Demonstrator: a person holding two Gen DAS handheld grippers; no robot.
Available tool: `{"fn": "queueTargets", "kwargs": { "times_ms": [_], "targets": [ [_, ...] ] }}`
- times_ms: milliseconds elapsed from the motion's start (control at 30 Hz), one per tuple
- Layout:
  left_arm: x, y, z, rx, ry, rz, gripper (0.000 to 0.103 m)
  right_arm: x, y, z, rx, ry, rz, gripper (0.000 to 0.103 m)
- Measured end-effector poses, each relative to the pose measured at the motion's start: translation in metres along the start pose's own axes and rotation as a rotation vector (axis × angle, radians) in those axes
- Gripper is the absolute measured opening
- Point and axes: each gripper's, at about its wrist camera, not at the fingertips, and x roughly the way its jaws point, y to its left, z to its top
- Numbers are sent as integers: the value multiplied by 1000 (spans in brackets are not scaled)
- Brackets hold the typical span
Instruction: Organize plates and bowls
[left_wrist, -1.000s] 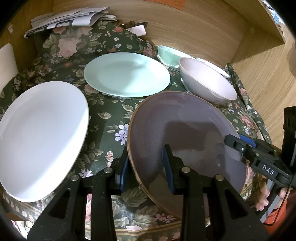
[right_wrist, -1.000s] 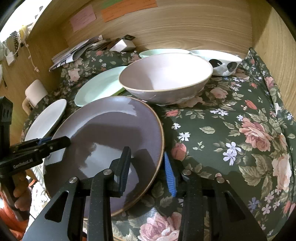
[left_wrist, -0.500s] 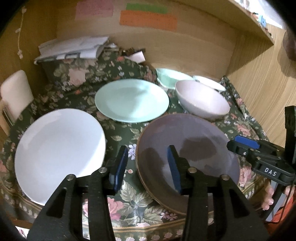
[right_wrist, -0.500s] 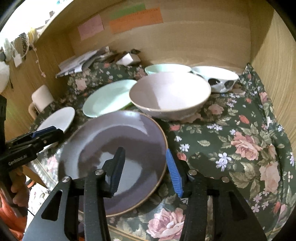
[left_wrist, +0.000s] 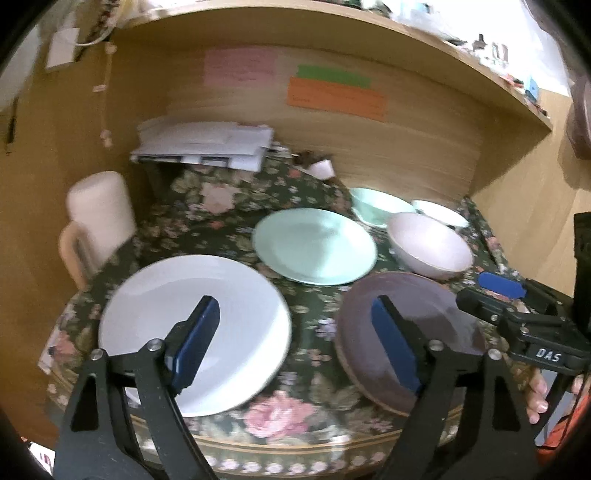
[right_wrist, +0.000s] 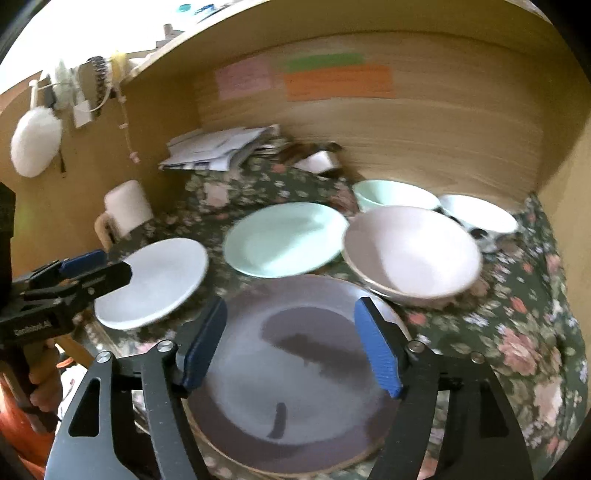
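Floral tablecloth (left_wrist: 314, 384); both grippers (left_wrist: 295, 343) (right_wrist: 291, 347) wide, empty.

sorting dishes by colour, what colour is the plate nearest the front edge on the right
Dull purple, round ceramic plate with a thin tan rim; clearest in the right wrist view.

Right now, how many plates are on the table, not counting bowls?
3. The white plate sits front left, the mint plate lies behind in the middle, and the purple plate sits front right. Nothing seems hidden, though blur softens the back.
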Motion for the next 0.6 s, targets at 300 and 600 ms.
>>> {"fn": "queueTargets", "kwargs": {
  "times_ms": [300, 600],
  "targets": [
    [-4, 50, -7, -42, 20, 95, 85, 31, 37, 14, -52, 43, 79, 70],
    [5, 95, -20, -77, 70, 162, 85, 70, 71, 20, -100, 124, 120, 70]
  ]
}}
